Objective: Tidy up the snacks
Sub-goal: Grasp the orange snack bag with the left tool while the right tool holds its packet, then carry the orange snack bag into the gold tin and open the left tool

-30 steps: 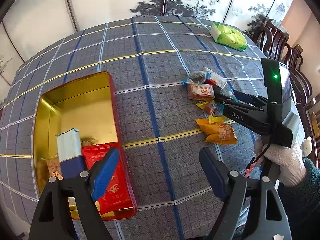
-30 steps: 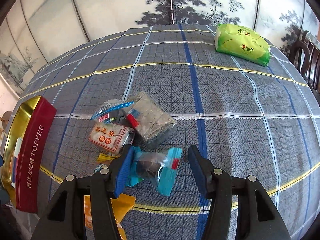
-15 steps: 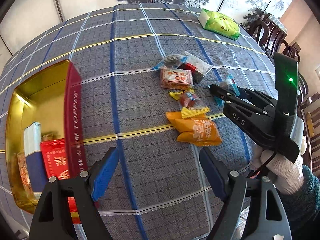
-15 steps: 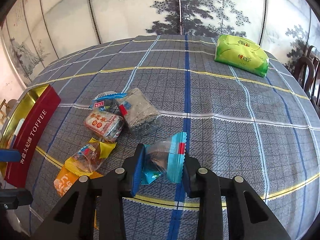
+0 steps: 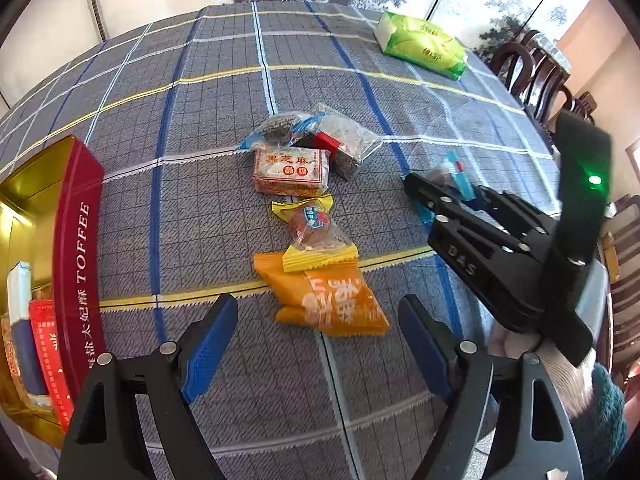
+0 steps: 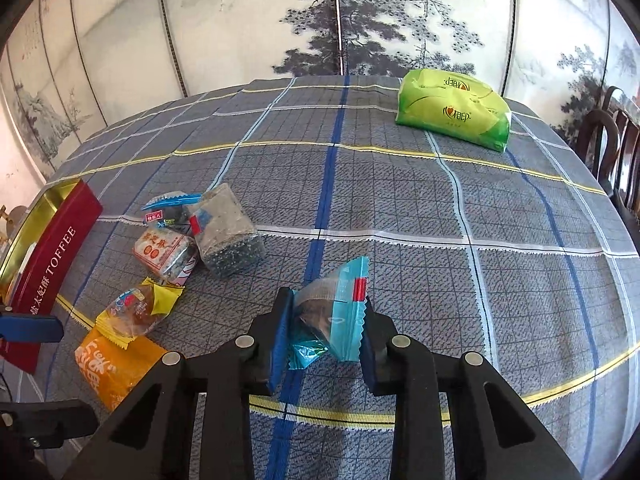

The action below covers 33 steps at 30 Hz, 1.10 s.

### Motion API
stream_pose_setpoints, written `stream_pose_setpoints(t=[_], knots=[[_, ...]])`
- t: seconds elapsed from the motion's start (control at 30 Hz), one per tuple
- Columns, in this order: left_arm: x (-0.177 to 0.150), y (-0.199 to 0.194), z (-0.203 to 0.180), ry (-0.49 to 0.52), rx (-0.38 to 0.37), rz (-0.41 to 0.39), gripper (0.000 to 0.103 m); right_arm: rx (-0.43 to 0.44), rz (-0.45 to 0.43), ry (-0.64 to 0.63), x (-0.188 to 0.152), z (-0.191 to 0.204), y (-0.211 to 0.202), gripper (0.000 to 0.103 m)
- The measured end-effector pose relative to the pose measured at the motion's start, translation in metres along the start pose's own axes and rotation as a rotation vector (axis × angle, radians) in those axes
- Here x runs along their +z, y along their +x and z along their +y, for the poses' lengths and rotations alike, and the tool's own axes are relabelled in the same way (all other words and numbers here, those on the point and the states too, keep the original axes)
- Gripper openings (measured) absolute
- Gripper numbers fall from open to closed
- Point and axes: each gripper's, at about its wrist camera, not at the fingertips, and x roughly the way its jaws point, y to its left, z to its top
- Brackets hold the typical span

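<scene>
Crinkly teal wrapper [image 6: 343, 312], light and soft, sits pinched between my right gripper [image 6: 325, 330] fingers just above the table [image 6: 400, 200]; I hold its middle gently. Left gripper [image 5: 316, 344] fingers gape wide over the orange packet [image 5: 324, 300].

Bright, even daylight; soft, faint shadows on the checked tablecloth [image 6: 400, 208]. Glare on the gold inside of the toffee tin [image 5: 24, 200]. Strong fisheye bending with black corners; motion blur smears the gloved hand [image 5: 560, 376] at right.
</scene>
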Motion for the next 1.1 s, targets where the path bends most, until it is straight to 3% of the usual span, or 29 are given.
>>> stream_pose_setpoints(t=[0.1, 0.33, 0.77, 1.1], knots=[[0.004, 0.012, -0.003, -0.002, 0.008, 0.024, 0.075, 0.023, -0.003, 0.019, 0.0, -0.003, 0.0, 0.031], [0.002, 0.025, 0.001, 0.032, 0.061, 0.028, 0.053, 0.025, -0.003, 0.021, 0.0, -0.004, 0.0, 0.031], [-0.019, 0.015, 0.018, 0.043, 0.06, 0.039, 0.05, -0.007, 0.001, -0.006, 0.0, 0.002, 0.001, 0.031], [-0.029, -0.015, 0.033, 0.032, 0.041, -0.017, 0.05, -0.064, 0.007, -0.054, 0.0, 0.011, 0.003, 0.031]])
